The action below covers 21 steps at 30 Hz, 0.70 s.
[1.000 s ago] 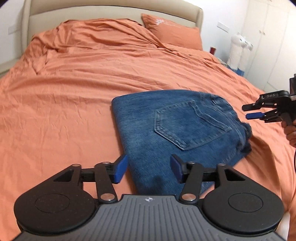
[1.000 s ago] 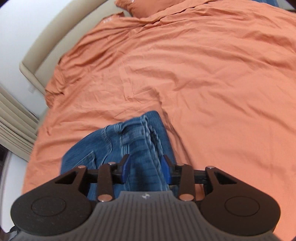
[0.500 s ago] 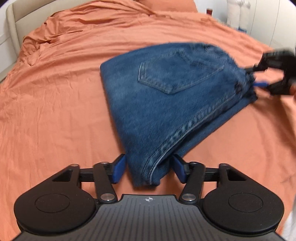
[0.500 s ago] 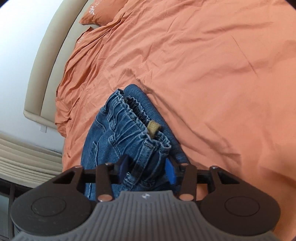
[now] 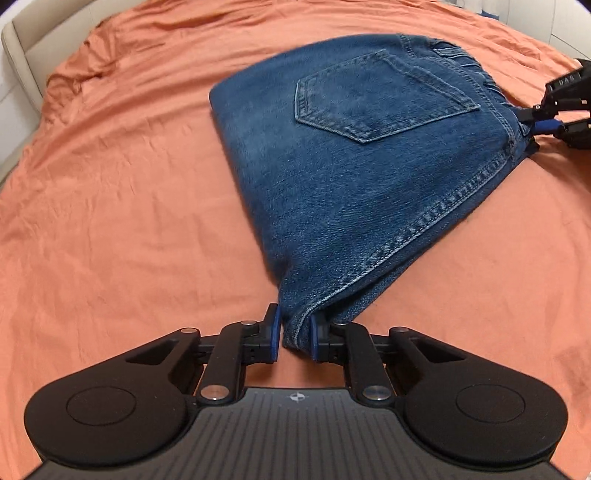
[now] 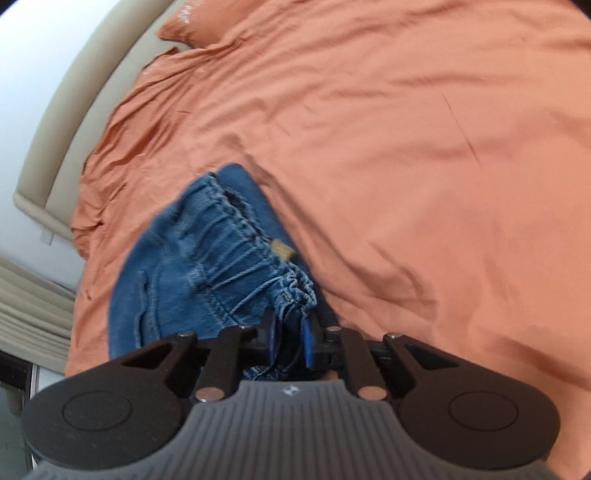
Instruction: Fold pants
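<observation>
In the left wrist view, the left gripper (image 5: 293,338) sits at the near edge of the scene with its blue pads closed tight on the near corner of the folded blue jeans (image 5: 354,177). The denim is bunched into a narrow fold between the two pads and fans out wider toward the far right. The jeans lie across the orange bedsheet (image 5: 110,206), with the back pocket (image 5: 380,99) facing up on the far half and a stitched seam running along the right edge down to the gripped corner. At the far right, the right gripper (image 5: 535,122) reaches in from the frame edge, its fingers pinched on the gathered waistband corner of the jeans. A beige headboard (image 5: 18,55) shows at the far left behind the sheet.

In the right wrist view, the right gripper (image 6: 288,338) is nearly closed, its pads clamping the bunched end of the elastic waistband (image 6: 236,243), which puckers up just beyond the pads. A small tan label (image 6: 282,251) sits inside the waistband. The jeans (image 6: 166,291) spread to the near left over the wrinkled bedsheet (image 6: 406,166). An orange pillow (image 6: 195,22) lies at the far end of the bed, against the curved beige headboard (image 6: 55,122) along the left. This view is somewhat blurred.
</observation>
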### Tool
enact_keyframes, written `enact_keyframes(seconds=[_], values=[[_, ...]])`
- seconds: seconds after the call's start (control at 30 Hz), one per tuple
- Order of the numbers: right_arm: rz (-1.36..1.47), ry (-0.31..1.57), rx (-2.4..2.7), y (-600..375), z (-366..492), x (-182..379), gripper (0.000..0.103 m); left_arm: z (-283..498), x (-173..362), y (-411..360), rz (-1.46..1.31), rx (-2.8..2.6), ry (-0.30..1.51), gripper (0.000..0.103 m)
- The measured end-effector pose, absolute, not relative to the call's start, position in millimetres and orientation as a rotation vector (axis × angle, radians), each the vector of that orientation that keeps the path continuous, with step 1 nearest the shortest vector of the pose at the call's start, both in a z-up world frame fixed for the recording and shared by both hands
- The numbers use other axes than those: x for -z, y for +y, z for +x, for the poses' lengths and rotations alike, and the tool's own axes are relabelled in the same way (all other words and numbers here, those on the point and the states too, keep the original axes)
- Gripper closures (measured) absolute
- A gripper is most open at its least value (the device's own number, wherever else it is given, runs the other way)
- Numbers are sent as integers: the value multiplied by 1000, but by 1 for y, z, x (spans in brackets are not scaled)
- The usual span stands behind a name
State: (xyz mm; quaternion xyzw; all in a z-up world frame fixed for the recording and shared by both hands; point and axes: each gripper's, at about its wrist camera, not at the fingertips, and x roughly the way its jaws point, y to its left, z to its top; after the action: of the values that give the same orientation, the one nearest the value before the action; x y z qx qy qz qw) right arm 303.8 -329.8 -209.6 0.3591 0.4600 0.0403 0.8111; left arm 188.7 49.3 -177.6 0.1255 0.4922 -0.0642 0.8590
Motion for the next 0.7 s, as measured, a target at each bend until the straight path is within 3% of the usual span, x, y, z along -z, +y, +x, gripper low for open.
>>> enact_keyframes(seconds=[0.13, 0.23, 0.33, 0.4, 0.57, 0.7], values=[[719, 985, -83, -325, 305, 207, 95, 187, 171, 54, 239, 146, 1079, 85], [642, 1000, -107, -321, 309, 193, 91, 181, 161, 58, 222, 155, 1118, 77], [544, 971, -101, -321, 305, 174, 68, 169, 148, 62, 237, 162, 1102, 75], [507, 945, -126, -326, 301, 163, 68, 165, 136, 69, 198, 180, 1074, 69], [537, 907, -233, -339, 303, 149, 48, 183, 108, 93, -19, 173, 971, 47], [509, 913, -283, -331, 315, 141, 41, 215, 107, 105, -155, 119, 938, 44]])
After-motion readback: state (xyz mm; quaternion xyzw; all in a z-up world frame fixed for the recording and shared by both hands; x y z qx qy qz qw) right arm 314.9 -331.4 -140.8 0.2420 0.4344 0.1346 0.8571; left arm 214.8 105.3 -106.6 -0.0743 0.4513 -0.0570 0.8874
